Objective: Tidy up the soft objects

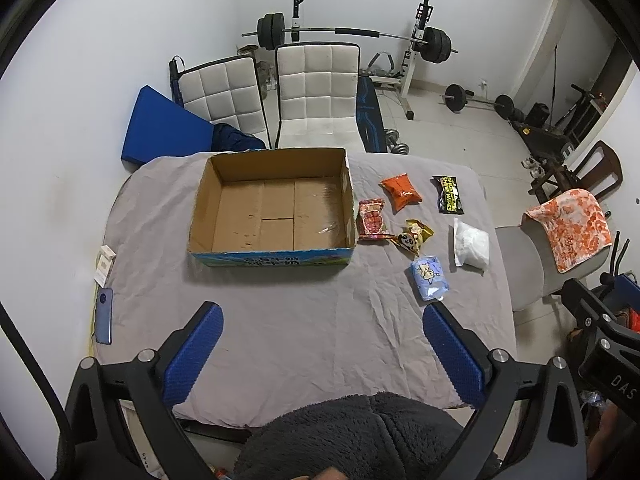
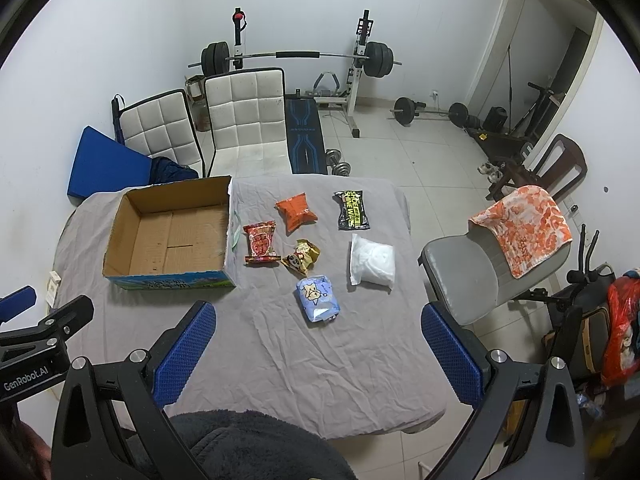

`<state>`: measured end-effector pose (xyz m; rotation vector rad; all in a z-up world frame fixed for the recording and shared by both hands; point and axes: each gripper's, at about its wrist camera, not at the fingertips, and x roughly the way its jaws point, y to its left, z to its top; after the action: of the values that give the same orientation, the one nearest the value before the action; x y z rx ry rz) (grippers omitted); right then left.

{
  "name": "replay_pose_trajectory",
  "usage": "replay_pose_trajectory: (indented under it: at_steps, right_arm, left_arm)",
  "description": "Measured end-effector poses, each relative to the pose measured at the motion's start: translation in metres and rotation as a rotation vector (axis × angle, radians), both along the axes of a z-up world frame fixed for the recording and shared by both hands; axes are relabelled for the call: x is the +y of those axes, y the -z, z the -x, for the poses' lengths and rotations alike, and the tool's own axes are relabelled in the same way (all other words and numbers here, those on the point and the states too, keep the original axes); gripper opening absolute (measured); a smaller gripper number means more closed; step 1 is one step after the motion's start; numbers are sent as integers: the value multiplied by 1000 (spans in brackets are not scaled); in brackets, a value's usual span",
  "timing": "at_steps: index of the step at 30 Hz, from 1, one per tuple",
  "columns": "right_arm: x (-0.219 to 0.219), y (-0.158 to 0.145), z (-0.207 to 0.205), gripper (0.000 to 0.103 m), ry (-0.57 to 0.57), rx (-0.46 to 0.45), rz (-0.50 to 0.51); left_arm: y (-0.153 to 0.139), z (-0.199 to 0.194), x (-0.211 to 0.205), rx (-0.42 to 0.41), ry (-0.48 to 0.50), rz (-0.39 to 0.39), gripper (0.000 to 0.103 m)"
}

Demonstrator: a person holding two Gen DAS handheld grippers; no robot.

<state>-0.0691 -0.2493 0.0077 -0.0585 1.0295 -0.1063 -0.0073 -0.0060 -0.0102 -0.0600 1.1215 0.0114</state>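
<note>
An empty open cardboard box (image 1: pixel 272 212) (image 2: pixel 172 236) stands on the grey-clothed table (image 1: pixel 304 320) (image 2: pixel 304 352). Right of it lie several soft packets: a red one (image 1: pixel 372 218) (image 2: pixel 261 242), an orange one (image 1: pixel 401 191) (image 2: pixel 296 211), a black-and-yellow one (image 1: pixel 448 195) (image 2: pixel 352 210), a small gold panda one (image 1: pixel 413 236) (image 2: pixel 303 261), a white bag (image 1: pixel 472 248) (image 2: pixel 373 264) and a blue tissue pack (image 1: pixel 429 278) (image 2: pixel 318 298). My left gripper (image 1: pixel 322 322) and right gripper (image 2: pixel 318 320) hover open and empty above the table's near part.
A phone (image 1: pixel 104 316) and a small white box (image 1: pixel 105 264) lie at the table's left edge. Two white chairs (image 1: pixel 316 92) stand behind the table, and a grey chair with an orange towel (image 2: pixel 524 228) stands to its right. Weights fill the far room.
</note>
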Motion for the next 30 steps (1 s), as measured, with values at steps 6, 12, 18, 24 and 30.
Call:
replay_pose_trajectory:
  at_steps: [6, 12, 18, 24, 30]
  right_arm:
    - [0, -1, 1, 103, 2, -3, 0]
    - [0, 0, 2, 103, 1, -2, -1]
    - [2, 1, 0, 103, -2, -5, -3]
    - [6, -1, 3, 103, -2, -11, -4]
    - [6, 0, 2, 103, -1, -11, -8]
  left_arm:
    - [-2, 0, 2, -10, -24, -21, 103]
    - [-2, 3, 3, -16, -32, -34, 103]
    - [-2, 4, 1, -18, -34, -39, 103]
    - [-4, 5, 2, -22, -38, -40, 103]
    - [-5, 5, 2, -19, -36, -39, 103]
